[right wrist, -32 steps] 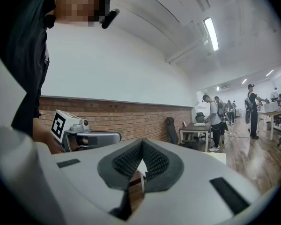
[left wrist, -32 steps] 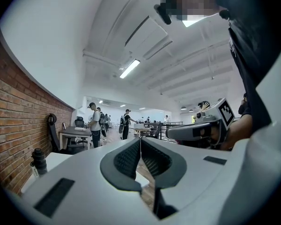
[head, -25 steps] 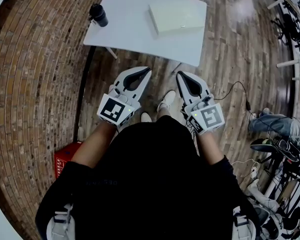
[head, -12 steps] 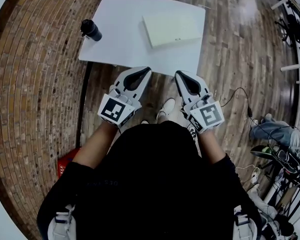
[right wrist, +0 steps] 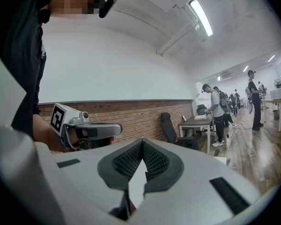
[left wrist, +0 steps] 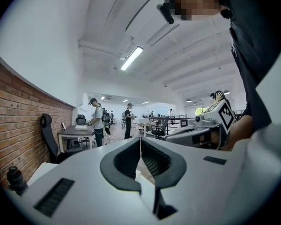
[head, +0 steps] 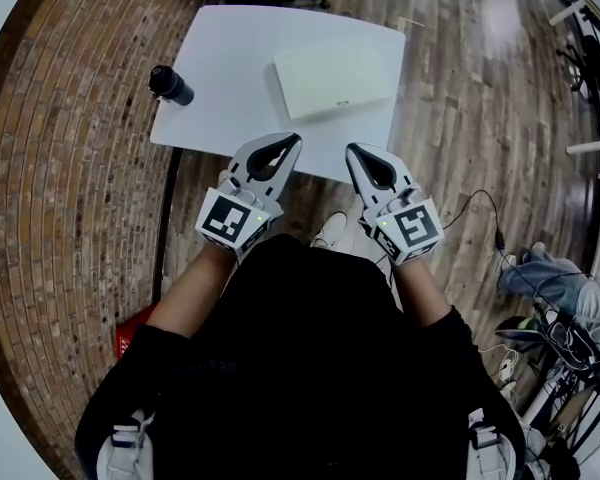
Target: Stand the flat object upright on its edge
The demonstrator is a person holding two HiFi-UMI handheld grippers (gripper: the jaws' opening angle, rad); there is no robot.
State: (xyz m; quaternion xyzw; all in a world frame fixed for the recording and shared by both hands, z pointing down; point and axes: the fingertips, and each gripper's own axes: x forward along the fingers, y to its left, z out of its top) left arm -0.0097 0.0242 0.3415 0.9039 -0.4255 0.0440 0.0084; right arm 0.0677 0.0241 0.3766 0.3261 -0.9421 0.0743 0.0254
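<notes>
White table [head: 220, 58] ahead; lying flat on it, pale flat object [head: 332, 76], untouched, a little beyond the fingers. Left gripper [head: 292, 140] and right gripper [head: 352, 151]: fingers clenched on nothing, tips at the near table edge. Still to do: reaching, gripping, tipping upright. Versus a second ago: table and object nearer the fingers.

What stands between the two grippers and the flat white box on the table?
Nothing visible does. Only bare table lies between the box and the left gripper and right gripper, both shut and empty by the table's near edge. The black bottle stands apart near the table's left edge, off that path.
</notes>
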